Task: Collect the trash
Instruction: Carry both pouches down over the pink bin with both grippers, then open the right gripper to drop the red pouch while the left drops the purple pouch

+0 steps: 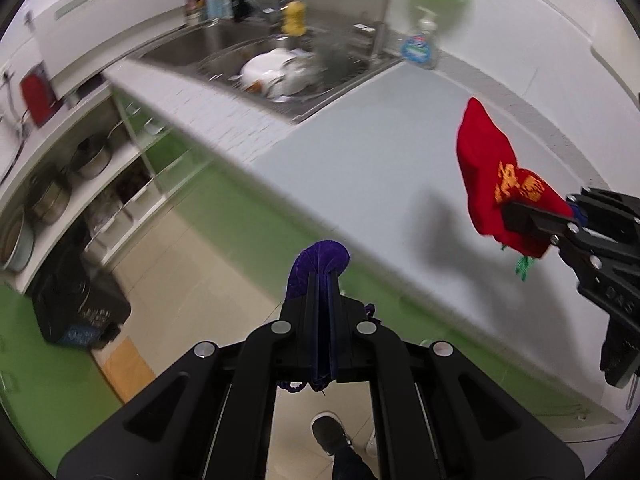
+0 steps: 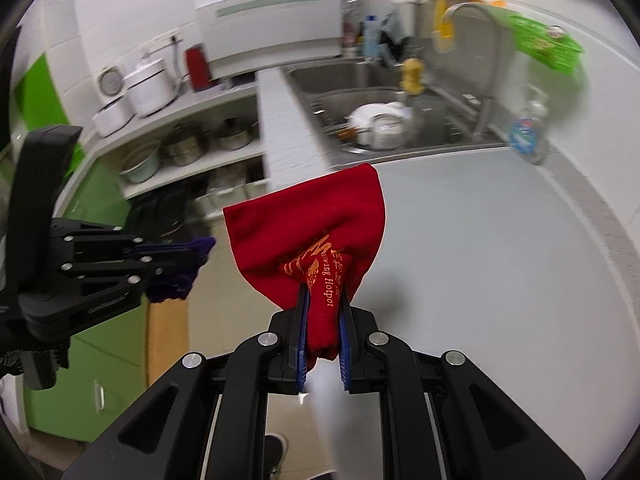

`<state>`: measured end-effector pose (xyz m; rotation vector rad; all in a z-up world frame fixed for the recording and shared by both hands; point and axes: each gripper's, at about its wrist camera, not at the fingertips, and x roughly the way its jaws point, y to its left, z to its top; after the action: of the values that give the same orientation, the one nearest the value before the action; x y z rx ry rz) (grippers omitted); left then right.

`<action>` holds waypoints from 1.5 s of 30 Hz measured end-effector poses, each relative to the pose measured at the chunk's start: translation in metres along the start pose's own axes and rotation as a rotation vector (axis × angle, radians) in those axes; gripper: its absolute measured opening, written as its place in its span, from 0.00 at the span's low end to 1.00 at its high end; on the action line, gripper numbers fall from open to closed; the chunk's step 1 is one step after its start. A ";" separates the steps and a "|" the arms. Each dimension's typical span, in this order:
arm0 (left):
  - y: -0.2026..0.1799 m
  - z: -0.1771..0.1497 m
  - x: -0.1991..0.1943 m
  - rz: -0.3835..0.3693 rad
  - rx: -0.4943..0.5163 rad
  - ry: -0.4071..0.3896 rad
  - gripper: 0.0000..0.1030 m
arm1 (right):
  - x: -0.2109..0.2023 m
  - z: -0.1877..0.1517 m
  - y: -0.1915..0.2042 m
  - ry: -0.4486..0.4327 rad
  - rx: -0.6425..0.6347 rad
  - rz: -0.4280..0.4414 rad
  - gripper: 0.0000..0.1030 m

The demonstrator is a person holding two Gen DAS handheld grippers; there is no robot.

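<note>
A: Left gripper (image 1: 323, 280), jaws?

B: Mine are pressed nearly together, pinching one purple cloth pouch (image 1: 318, 262). Its bunched end bulges past my fingertips; a cord end hangs below the pads. I hold it in the air over the floor, just off the edge of the countertop (image 1: 360, 152).

A: Right gripper (image 2: 323, 300)?

B: Also clamped, on one red cloth pouch (image 2: 316, 224) with orange print. The fabric fans out ahead of my fingers, lifted above the counter, touching nothing else. From the left wrist view, the same pouch (image 1: 496, 176) hangs well to the right of the purple one.

A: Count?

B: Two pouches, one per gripper. One sink (image 2: 400, 120) beyond, with a pile of white dishes (image 2: 378, 124), too blurred to count. One soap bottle (image 2: 528, 128) beside it. One dark shoe (image 1: 330, 434) below me.
</note>
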<state>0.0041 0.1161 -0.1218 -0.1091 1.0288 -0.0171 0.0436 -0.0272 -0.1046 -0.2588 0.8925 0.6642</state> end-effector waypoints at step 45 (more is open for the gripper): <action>0.177 -0.224 0.248 0.043 -0.275 0.207 0.03 | 0.429 -0.191 0.116 0.432 -0.146 0.116 0.88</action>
<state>-0.0659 0.2578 -0.4654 -0.3406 1.2364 0.1557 0.0409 0.1546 -0.5524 -0.4967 1.2809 0.7979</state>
